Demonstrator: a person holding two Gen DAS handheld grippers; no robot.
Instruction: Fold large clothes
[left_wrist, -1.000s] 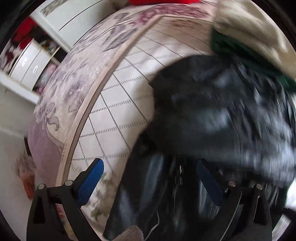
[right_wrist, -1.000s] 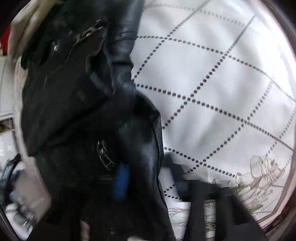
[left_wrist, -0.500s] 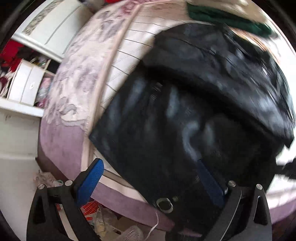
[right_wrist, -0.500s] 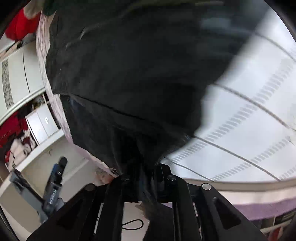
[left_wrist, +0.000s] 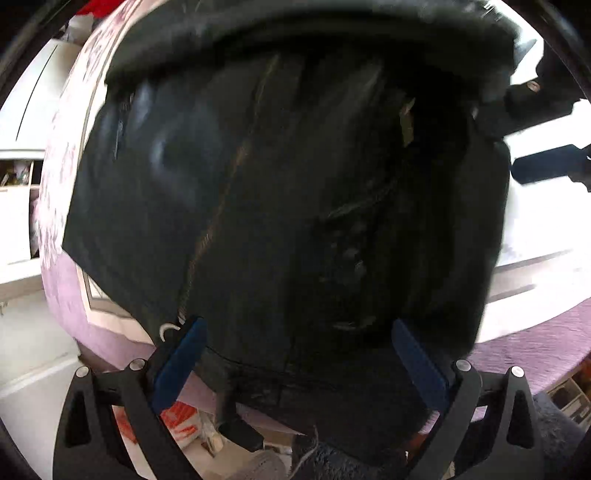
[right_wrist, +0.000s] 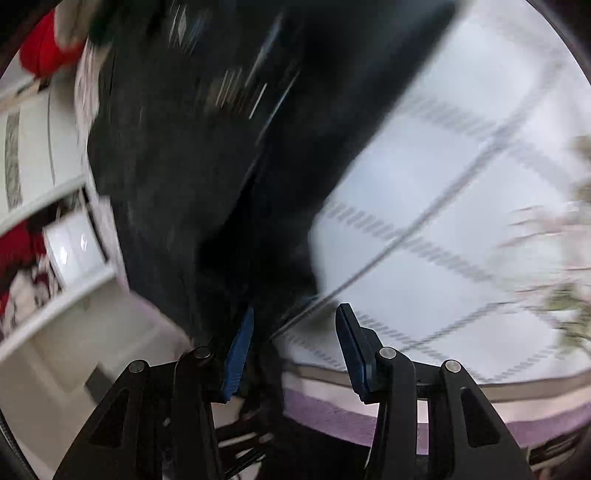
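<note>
Since half a second ago the right gripper has let go of the black jacket and stands half open just beside its edge, while the left gripper gapes wide before the hem, so the spreading step seems done and the next move calls for a new grasp on an edge to fold it over the bed.

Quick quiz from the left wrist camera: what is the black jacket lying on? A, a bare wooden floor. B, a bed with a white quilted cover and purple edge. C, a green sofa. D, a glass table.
B: the black jacket sprawls over the bed, whose white quilted cover and purple edge show around it, just ahead of the open left claw.
</note>
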